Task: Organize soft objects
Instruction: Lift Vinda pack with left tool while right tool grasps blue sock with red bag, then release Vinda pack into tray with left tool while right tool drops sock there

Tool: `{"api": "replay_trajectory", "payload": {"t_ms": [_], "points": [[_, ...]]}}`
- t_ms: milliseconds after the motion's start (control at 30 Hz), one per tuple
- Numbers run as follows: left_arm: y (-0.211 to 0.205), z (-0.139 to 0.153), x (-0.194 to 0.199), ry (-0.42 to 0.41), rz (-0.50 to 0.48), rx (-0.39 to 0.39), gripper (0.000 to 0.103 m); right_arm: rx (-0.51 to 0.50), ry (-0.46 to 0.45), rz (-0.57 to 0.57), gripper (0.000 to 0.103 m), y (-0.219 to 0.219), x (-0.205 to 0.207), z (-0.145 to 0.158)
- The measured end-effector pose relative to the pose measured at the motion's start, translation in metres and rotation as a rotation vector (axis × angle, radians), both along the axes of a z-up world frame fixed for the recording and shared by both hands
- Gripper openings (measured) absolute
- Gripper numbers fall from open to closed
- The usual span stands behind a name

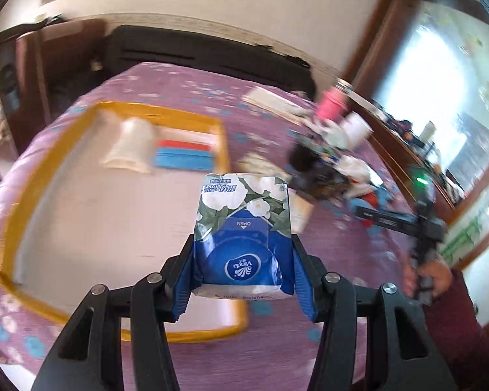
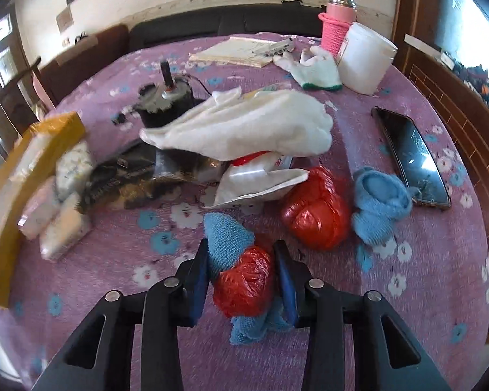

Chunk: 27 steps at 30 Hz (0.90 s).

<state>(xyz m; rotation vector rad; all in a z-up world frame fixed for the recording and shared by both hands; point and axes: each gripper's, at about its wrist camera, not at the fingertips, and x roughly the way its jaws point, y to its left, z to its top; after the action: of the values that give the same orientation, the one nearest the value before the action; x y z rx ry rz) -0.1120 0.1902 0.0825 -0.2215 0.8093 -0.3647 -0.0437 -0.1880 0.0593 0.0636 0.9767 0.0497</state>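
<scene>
My left gripper is shut on a blue and white flowered tissue pack. It holds the pack in the air over the near part of a yellow-rimmed tray. A white pouch and flat red and blue packs lie in the tray's far end. My right gripper points down at the purple flowered tablecloth. Its pads press a red plastic bundle that is tangled with a blue knit cloth.
Beyond the right gripper lie another red bundle, a blue knit piece, a white cloth, a white plastic bag and a phone. Small tissue packs sit by the tray edge. At the back are a black motor, a glove, a tub and a pink flask.
</scene>
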Motion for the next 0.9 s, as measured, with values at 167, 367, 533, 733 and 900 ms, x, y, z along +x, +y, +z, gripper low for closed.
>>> {"api": "replay_trajectory", "payload": {"t_ms": [167, 367, 533, 733, 900], "points": [[0.044, -0.003, 0.025, 0.062, 0.098, 0.014, 0.052, 0.051, -0.06, 0.051, 0.04, 0.016, -0.02, 0.035], [0.071, -0.013, 0.07, 0.125, 0.171, 0.038, 0.052, 0.155, -0.076, 0.191, 0.041, 0.076, -0.01, 0.063], [0.086, -0.027, 0.114, 0.193, 0.209, 0.037, 0.052, 0.2, -0.053, 0.305, 0.041, 0.138, 0.0, 0.069], [0.103, -0.041, 0.164, 0.231, 0.262, 0.053, 0.055, 0.141, -0.038, 0.434, 0.041, 0.222, 0.018, 0.069], [0.117, -0.039, 0.16, 0.209, 0.271, -0.028, 0.064, 0.102, 0.016, 0.521, 0.041, 0.28, 0.041, 0.056]]}}
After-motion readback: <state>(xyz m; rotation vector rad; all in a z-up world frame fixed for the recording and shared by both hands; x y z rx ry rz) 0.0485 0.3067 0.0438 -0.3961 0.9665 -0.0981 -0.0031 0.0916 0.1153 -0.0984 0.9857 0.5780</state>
